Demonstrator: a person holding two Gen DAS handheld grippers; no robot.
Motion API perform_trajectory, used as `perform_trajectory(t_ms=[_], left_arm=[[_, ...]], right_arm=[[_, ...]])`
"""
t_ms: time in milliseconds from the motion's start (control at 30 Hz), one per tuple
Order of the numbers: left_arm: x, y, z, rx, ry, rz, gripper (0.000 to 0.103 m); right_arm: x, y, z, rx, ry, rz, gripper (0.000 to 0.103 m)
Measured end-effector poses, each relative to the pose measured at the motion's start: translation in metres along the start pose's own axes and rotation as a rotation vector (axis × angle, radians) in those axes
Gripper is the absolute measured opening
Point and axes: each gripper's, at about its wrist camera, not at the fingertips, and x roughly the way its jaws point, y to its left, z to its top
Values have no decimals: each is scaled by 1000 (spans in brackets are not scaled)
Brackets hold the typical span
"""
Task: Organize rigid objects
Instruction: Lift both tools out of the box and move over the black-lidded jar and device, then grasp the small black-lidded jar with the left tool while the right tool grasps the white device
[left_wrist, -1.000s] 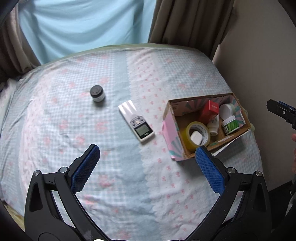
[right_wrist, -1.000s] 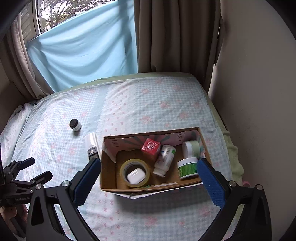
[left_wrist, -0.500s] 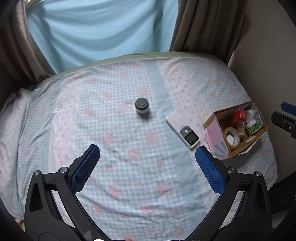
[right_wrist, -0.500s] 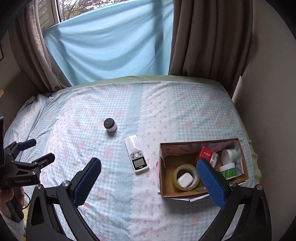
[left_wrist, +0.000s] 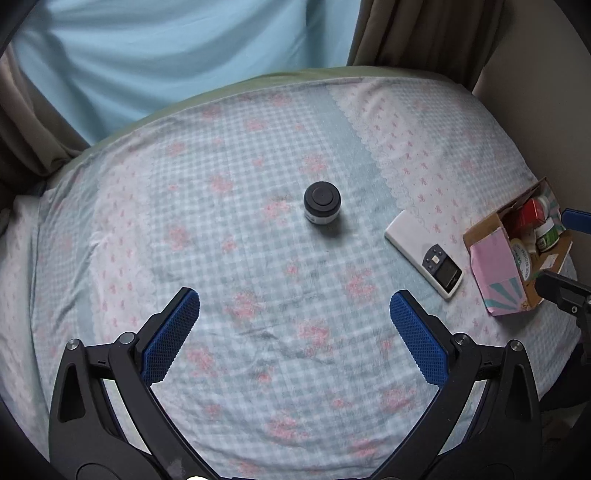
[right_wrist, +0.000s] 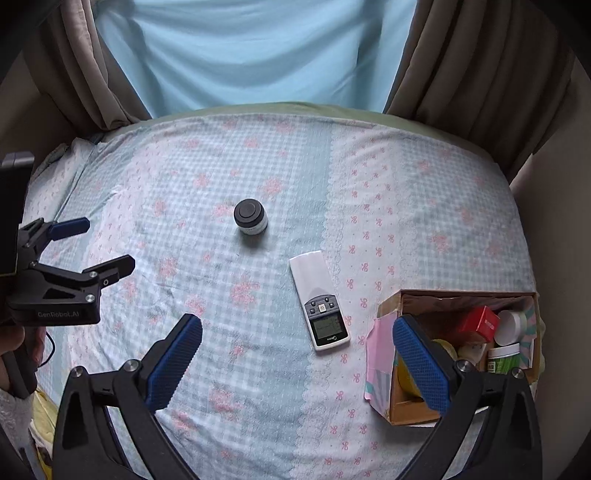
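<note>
- Left wrist view: the left gripper (left_wrist: 294, 308) hangs above the bed with its blue-padded jaws spread wide and nothing between them.
- Ahead of it a small jar with a black lid (left_wrist: 322, 203) stands upright on the checked, flower-printed bedsheet (left_wrist: 221, 236), alone near the middle of the bed.
- To the jar's right a white remote control with a small screen (left_wrist: 424, 253) lies flat and slanted on the sheet, apart from the jar.
- Further right, at the bed's edge, sits an open cardboard box (left_wrist: 498, 273) with a pink patterned flap; the remote lies near it without touching.
- Right wrist view: the right gripper (right_wrist: 297, 347) also has its blue pads wide apart, holding nothing; one finger overlaps the box's left end in the picture.
- Inside the box (right_wrist: 402, 413) are a red carton (right_wrist: 480, 323), a white-lidded jar (right_wrist: 511, 322), a green-labelled jar (right_wrist: 504, 356) and a yellowish tape roll (right_wrist: 406, 376), partly hidden behind the finger.
- From this side the black-lidded jar (right_wrist: 250, 217) stands beyond the remote (right_wrist: 320, 305), which lies between the jar and the box.
- The left gripper (right_wrist: 99, 245) appears at the left edge, jaws parted, with a hand (right_wrist: 14, 343) on its handle.
- Behind the bed hang a pale blue cloth (right_wrist: 258, 51) and brown curtains (right_wrist: 472, 66).
</note>
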Motion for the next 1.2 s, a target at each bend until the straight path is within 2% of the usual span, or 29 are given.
perform_trajectory(t_ms=[233, 333, 533, 633, 800, 900, 933, 1000, 1067, 1133, 1200], left_arm=[[90, -5, 37, 31, 90, -45, 103], [128, -12, 52, 60, 131, -62, 103], [194, -30, 73, 135, 204, -35, 100], [214, -38, 78, 182, 225, -23, 98], [235, -51, 85, 248, 271, -20, 98], [239, -56, 89, 269, 273, -26, 97], [240, -57, 90, 276, 274, -27, 94], [243, -59, 91, 289, 282, -25, 85], [246, -60, 91, 295, 297, -33, 67], [249, -60, 90, 299, 307, -38, 56], [247, -58, 90, 292, 293, -57, 54]], right_arm=[[94, -11, 18, -37, 194, 4, 103], [126, -12, 23, -65, 242, 20, 103], [190, -19, 25, -93, 356, 0, 103], [212, -24, 21, -94, 406, -8, 97], [235, -29, 15, -96, 471, -28, 96], [246, -34, 12, -55, 521, -7, 81], [249, -35, 10, -41, 536, -5, 77], [250, -35, 10, -32, 538, -9, 77], [249, -34, 12, -36, 537, -14, 75], [248, -32, 13, -40, 537, -17, 69], [247, -29, 17, -48, 538, -11, 60]])
